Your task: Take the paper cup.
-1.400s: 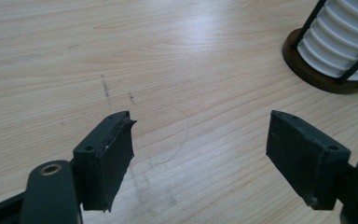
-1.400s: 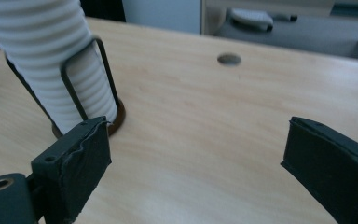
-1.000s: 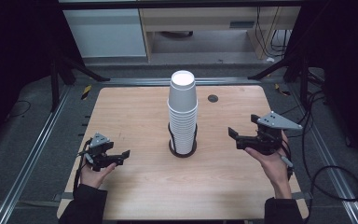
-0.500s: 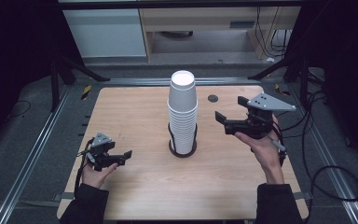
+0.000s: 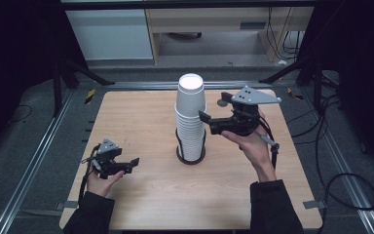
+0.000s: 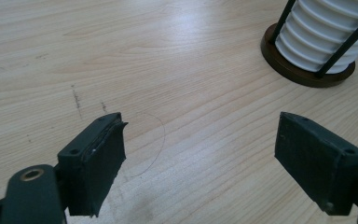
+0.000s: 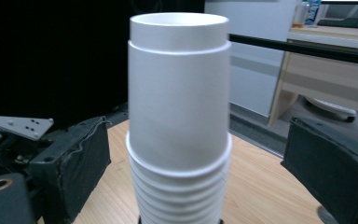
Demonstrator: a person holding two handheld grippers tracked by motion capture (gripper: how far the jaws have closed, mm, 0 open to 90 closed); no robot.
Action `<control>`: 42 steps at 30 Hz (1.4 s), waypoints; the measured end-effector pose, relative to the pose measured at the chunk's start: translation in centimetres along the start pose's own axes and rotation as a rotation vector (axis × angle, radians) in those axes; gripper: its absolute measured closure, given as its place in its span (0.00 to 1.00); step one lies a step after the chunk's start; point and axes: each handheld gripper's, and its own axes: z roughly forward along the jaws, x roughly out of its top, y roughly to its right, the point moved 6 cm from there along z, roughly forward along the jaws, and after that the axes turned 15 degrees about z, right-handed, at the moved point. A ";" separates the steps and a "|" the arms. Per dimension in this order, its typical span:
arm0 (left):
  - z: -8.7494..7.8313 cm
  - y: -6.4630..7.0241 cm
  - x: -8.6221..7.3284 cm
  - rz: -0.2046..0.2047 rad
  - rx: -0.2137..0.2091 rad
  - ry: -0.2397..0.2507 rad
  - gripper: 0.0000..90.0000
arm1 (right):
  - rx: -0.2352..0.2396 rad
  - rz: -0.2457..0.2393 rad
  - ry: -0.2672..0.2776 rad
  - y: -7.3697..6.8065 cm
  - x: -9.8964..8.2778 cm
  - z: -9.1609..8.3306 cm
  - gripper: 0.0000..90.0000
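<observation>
At the middle of the tabletop (image 5: 141,117), the stack of white paper cups (image 5: 191,117) is standing upright inside a black wire holder (image 5: 178,142) on a round dark base (image 5: 191,157). Its top cup (image 7: 178,88) is sitting higher than the tightly nested ones below it.

You are holding your right hand-held gripper (image 5: 205,117) up at the level of the upper cups, on the stack's right side in the high view, with its grey three-cornered plate (image 5: 254,96) on top and its cable (image 5: 268,139) trailing over your wrist. In the right gripper view its two black jaws are standing wide apart, one to each side of the stack, and the top cup is lying between them with clear gaps on both sides. So it is released, not pressing on any cup.

You are keeping your left hand-held gripper (image 5: 132,163) low over the tabletop toward the near left, well apart from the stack, pointing roughly toward the base. In the left gripper view its jaws are spread wide over bare wood, with the base and the lowest cups (image 6: 328,35) showing at the upper right. Its jaws have just been opening and then closing a little, with nothing between them, so it too is released.
</observation>
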 end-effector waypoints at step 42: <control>0.1 0.2 0.1 0.008 -0.020 0.003 0.19 | 0.007 0.042 0.003 -0.2 -1.3 8.0 0.09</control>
